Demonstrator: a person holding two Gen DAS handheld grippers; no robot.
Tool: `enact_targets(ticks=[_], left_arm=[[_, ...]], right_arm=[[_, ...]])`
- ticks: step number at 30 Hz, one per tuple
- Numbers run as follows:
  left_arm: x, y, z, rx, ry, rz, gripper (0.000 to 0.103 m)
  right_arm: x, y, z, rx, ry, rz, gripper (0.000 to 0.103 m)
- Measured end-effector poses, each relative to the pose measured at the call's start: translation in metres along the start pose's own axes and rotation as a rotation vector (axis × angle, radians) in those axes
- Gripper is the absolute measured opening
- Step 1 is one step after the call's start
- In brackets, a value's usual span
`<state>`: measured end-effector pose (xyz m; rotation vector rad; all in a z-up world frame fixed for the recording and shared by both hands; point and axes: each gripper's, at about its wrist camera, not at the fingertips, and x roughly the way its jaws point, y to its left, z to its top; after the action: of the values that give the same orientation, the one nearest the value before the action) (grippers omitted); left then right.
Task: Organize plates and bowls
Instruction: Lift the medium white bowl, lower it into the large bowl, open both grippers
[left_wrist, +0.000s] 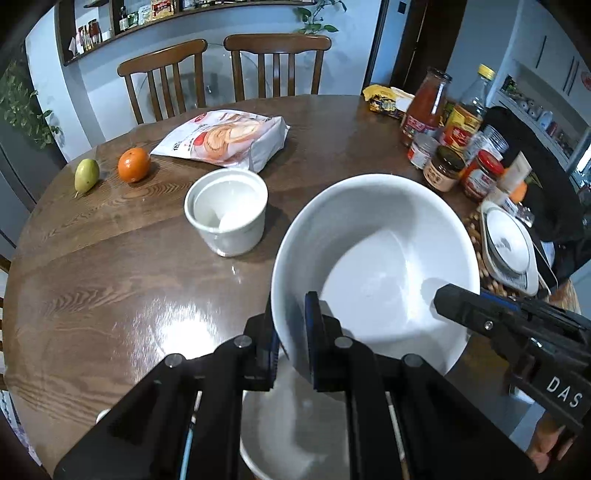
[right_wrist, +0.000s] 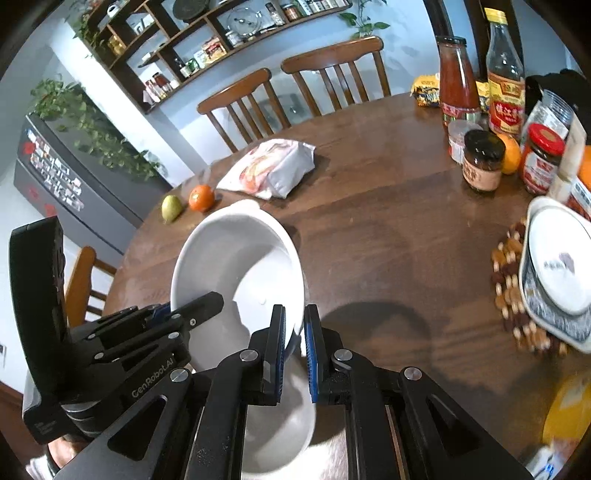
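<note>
A large white bowl (left_wrist: 373, 258) (right_wrist: 236, 258) hangs tilted above the wooden table (left_wrist: 110, 277), held from both sides. My left gripper (left_wrist: 291, 317) is shut on its near rim, one finger inside the bowl and one outside. My right gripper (right_wrist: 295, 314) is shut on the opposite rim and shows in the left wrist view as a black finger (left_wrist: 458, 306). Another white bowl (left_wrist: 280, 428) (right_wrist: 280, 421) sits below the lifted one. Two small nested white bowls (left_wrist: 227, 210) stand further back. Stacked plates (left_wrist: 508, 247) (right_wrist: 557, 269) rest on a beaded mat at the right.
An orange (left_wrist: 133, 165) and a green pear (left_wrist: 86, 175) lie at the far left, with a snack bag (left_wrist: 229, 138) behind the small bowls. Jars and bottles (left_wrist: 450, 147) crowd the right side. Two wooden chairs (left_wrist: 221, 70) stand behind the table.
</note>
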<state>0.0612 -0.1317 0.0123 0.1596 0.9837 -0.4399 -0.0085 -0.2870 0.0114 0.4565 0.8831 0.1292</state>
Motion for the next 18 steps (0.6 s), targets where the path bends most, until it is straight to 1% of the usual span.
enact_targets(ticks=[5, 9, 13, 18], left_arm=[[-0.006, 0.001, -0.02, 0.006, 0.012, -0.001, 0.01], [-0.006, 0.003, -0.039, 0.014, 0.052, 0.001, 0.01], [0.001, 0.005, -0.055, 0.017, 0.098, -0.006, 0.011], [0.003, 0.003, -0.067, 0.023, 0.124, -0.007, 0.011]], right_arm=[[-0.002, 0.008, -0.025, -0.009, 0.058, -0.001, 0.011], [0.003, 0.011, -0.044, -0.005, 0.12, 0.004, 0.011], [0.003, 0.012, -0.055, 0.002, 0.145, 0.001, 0.011], [0.006, 0.013, -0.065, -0.008, 0.179, -0.015, 0.011]])
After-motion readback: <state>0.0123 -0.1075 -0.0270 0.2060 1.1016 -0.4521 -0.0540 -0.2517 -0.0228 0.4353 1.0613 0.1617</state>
